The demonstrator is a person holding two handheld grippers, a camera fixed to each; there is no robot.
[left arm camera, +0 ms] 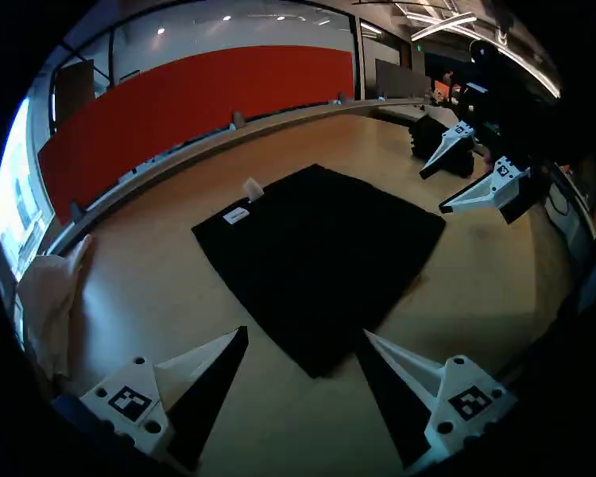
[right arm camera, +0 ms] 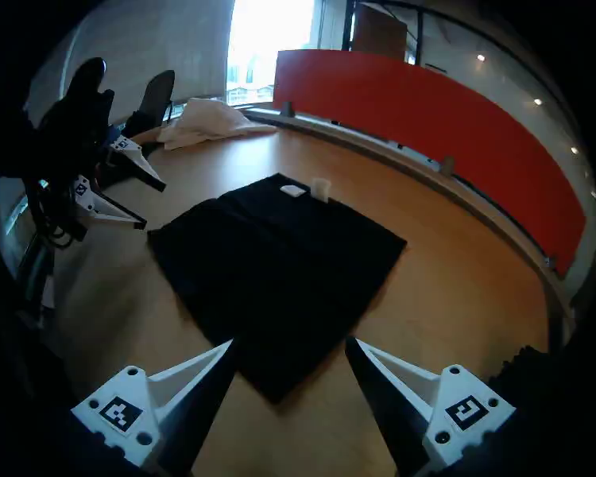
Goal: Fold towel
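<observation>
Both claws gape, empty. The left claw [left arm camera: 304,332] hovers low, angled down at the corner just ahead of it of the black towel [left arm camera: 322,246], which lies flat on the surface [left arm camera: 139,294]. The right claw [right arm camera: 290,342] is poised likewise at the neighbouring corner. Best, I judge, to pinch both corners squarely, lift together, and carry that edge evenly across.

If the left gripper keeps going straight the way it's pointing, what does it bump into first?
Probably the black towel: its near corner lies just ahead of the open left gripper, flat on the wooden table. Height is hard to judge, so it might skim over the cloth.
</observation>
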